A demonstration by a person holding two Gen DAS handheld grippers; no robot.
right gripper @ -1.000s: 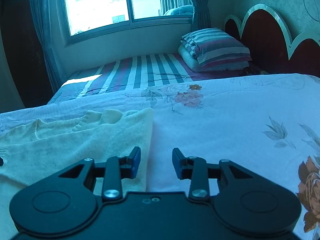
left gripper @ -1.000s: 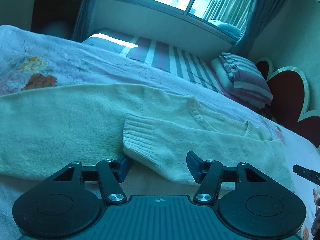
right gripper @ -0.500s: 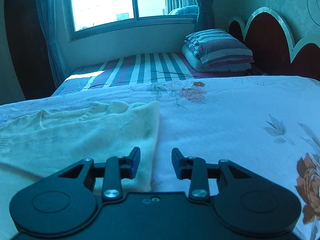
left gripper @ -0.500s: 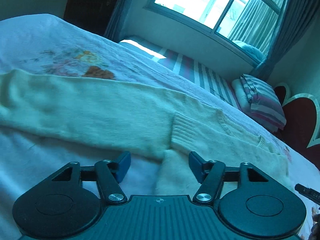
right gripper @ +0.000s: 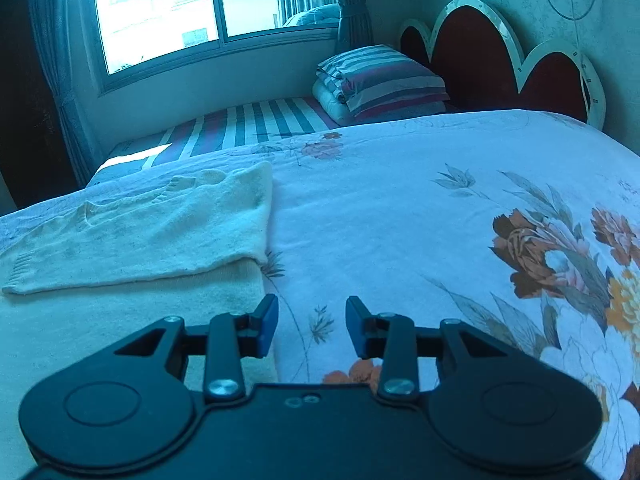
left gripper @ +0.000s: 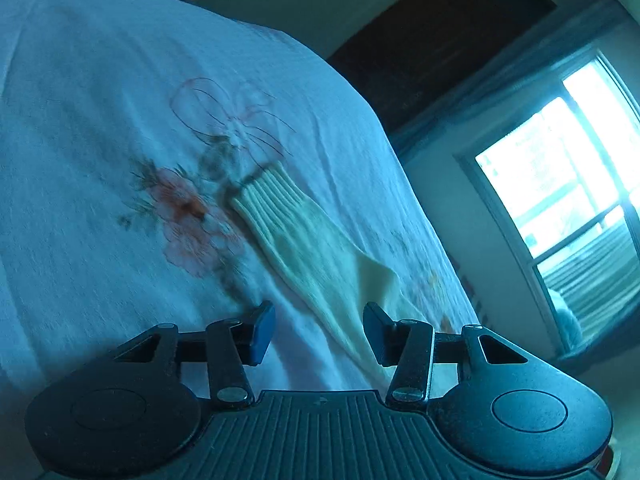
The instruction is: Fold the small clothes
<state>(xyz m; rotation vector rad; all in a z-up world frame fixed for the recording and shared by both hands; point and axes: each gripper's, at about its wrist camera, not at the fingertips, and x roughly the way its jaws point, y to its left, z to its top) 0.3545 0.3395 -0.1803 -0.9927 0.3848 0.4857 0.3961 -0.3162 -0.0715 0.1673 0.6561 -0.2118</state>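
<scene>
A cream knit sweater (right gripper: 160, 232) lies flat on the floral bed sheet (right gripper: 440, 220), one sleeve folded across its body. In the left wrist view its other sleeve (left gripper: 304, 248) stretches out over the sheet and ends in a ribbed cuff (left gripper: 264, 196). My left gripper (left gripper: 318, 320) hovers over the near part of that sleeve. Its jaws are closing, and the sleeve runs between them close to the right finger without being pinched. My right gripper (right gripper: 311, 316) is open over bare sheet, just right of the sweater's edge, with nothing between its fingers.
A striped pillow stack (right gripper: 384, 80) and a red scalloped headboard (right gripper: 500, 52) stand at the far right. A striped mattress (right gripper: 248, 124) lies under the window (right gripper: 180, 8). The sheet drops off at its far edge (left gripper: 340, 92) toward a dark doorway.
The left gripper has swung away from the folded sleeve to the outstretched sleeve and has rolled. Its jaws stand narrower. The right gripper has shifted slightly, so more of the sweater shows.
</scene>
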